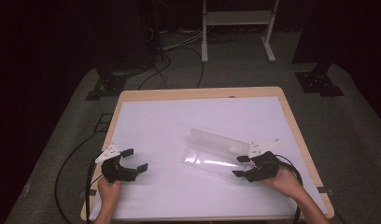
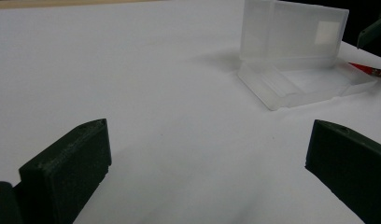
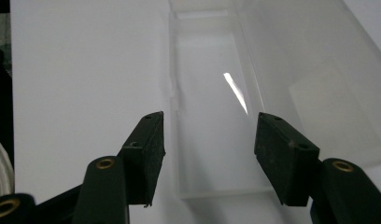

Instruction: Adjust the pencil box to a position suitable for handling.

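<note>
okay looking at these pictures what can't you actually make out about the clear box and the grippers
- Clear box: whether anything lies in its tray; high view too small, right gripper view glared.
- Red pencil-like thing: mostly hidden behind the box, left gripper view.
- Right gripper: whether its open jaws touch the box.
- Left gripper: jaws cut off by the bottom edge.

Overhead and both low cameras share the clear box.

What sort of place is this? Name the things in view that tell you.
Probably a lab or recording room, not a home. A table covered in white sheeting stands on grey carpet among floor cables and black stand bases, and hand-held grippers work at a clear plastic case.
</note>
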Demonstrator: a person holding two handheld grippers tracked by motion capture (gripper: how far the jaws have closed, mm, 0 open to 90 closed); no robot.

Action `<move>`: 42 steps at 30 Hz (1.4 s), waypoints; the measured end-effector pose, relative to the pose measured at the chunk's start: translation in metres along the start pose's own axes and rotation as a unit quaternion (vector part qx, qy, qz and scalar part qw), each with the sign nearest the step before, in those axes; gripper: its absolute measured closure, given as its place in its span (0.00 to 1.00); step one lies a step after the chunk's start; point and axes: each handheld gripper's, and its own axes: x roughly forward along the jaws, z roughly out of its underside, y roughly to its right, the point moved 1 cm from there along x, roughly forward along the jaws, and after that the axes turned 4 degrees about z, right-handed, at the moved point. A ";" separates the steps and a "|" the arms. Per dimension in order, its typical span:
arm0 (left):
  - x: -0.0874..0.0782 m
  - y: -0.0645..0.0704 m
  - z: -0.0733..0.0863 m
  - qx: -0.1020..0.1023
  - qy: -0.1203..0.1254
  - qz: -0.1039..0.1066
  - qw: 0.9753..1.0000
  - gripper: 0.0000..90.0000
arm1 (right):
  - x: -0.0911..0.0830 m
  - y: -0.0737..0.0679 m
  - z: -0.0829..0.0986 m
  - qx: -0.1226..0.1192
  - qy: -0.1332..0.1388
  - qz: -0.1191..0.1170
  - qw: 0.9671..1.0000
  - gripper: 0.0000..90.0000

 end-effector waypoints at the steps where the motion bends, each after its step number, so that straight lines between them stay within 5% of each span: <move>1: 0.000 0.000 0.000 0.001 -0.001 0.000 1.000 0.00 | -0.004 0.003 0.003 0.000 -0.002 0.008 1.000 0.47; 22: 0.000 0.000 0.000 0.003 -0.003 -0.001 1.000 0.00 | -0.038 0.019 0.050 0.047 -0.015 0.055 0.997 0.50; 42: 0.000 0.001 0.000 0.002 -0.003 -0.001 1.000 0.00 | -0.045 0.010 0.087 0.077 -0.018 0.073 0.994 0.58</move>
